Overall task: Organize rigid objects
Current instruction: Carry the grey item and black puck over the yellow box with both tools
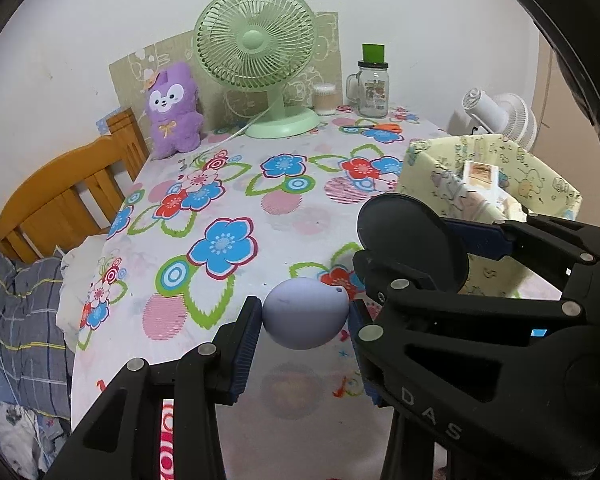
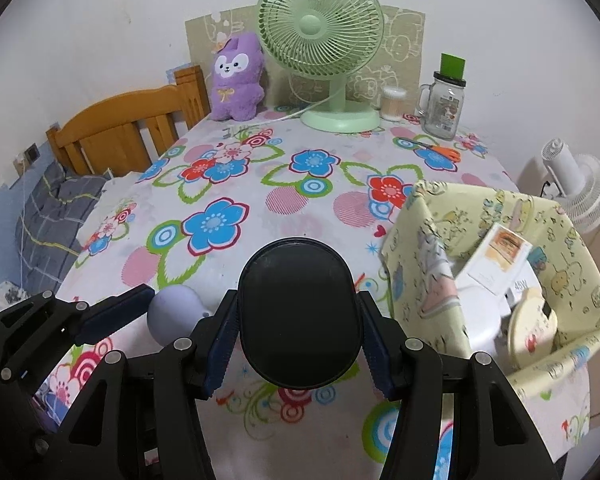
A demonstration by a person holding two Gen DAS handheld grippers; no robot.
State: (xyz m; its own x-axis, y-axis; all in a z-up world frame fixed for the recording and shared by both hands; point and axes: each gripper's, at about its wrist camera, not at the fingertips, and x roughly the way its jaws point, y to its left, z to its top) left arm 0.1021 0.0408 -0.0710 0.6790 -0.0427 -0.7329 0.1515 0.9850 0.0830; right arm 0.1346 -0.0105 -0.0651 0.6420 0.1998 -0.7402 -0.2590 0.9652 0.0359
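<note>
A lavender egg-shaped object (image 1: 306,314) hangs above the flowered tablecloth (image 1: 236,200), with my left gripper (image 1: 305,312) shut on it; its blue pads press on both sides. In the right wrist view the same egg (image 2: 174,312) shows at the left, beside one blue left finger (image 2: 118,314). My right gripper (image 2: 298,304) is shut on a black oval, flat-faced object (image 2: 300,320), which the left wrist view shows as a dark disc (image 1: 412,240). Both grippers hover side by side over the table's near edge. The yellow printed fabric basket (image 2: 480,200) stands just to their right.
The basket (image 1: 440,152) holds a white box (image 2: 500,258) and other items. A green desk fan (image 2: 320,28), purple plush (image 2: 236,80), cotton-swab tub (image 2: 394,102), glass mug jar (image 2: 444,104) and orange scissors (image 2: 440,148) line the far side. A wooden headboard (image 2: 120,128) stands left, a white fan (image 2: 576,188) right.
</note>
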